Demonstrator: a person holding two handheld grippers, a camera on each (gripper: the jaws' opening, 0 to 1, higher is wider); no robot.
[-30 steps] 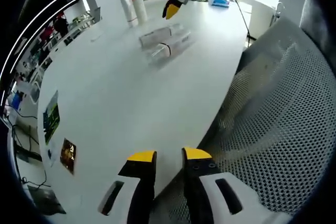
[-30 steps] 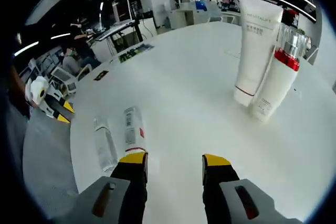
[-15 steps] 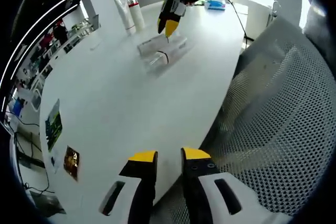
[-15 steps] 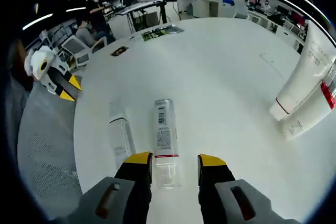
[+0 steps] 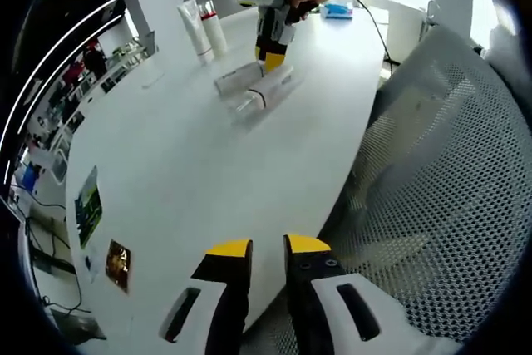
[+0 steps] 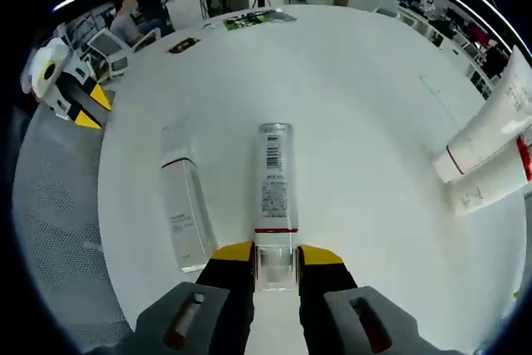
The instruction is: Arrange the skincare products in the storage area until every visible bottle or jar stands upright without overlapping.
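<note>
Two clear bottles lie side by side on the white table [image 6: 357, 97]. My right gripper [image 6: 277, 257] is shut on the clear cap end of the labelled lying bottle [image 6: 274, 176]. The second lying bottle [image 6: 184, 214] rests just to its left, apart from it. Two white tubes, the taller tube [image 6: 486, 130] and the red-banded tube [image 6: 495, 180], stand upright at the right. In the left gripper view, the right gripper [image 5: 273, 57], held by a hand, is down on the lying bottles [image 5: 249, 85], with the upright tubes [image 5: 204, 27] beyond. My left gripper [image 5: 268, 247] hangs shut beside the table edge.
A grey mesh chair [image 5: 432, 189] stands against the table's edge, under my left gripper [image 6: 71, 101]. Flat cards lie on the table: a green card [image 5: 87, 205] and a dark card [image 5: 116, 263]. A blue item [image 5: 338, 10] sits at the far end.
My right gripper came down onto the labelled lying bottle and its jaws shut on the cap end. The left gripper stayed by the chair.
</note>
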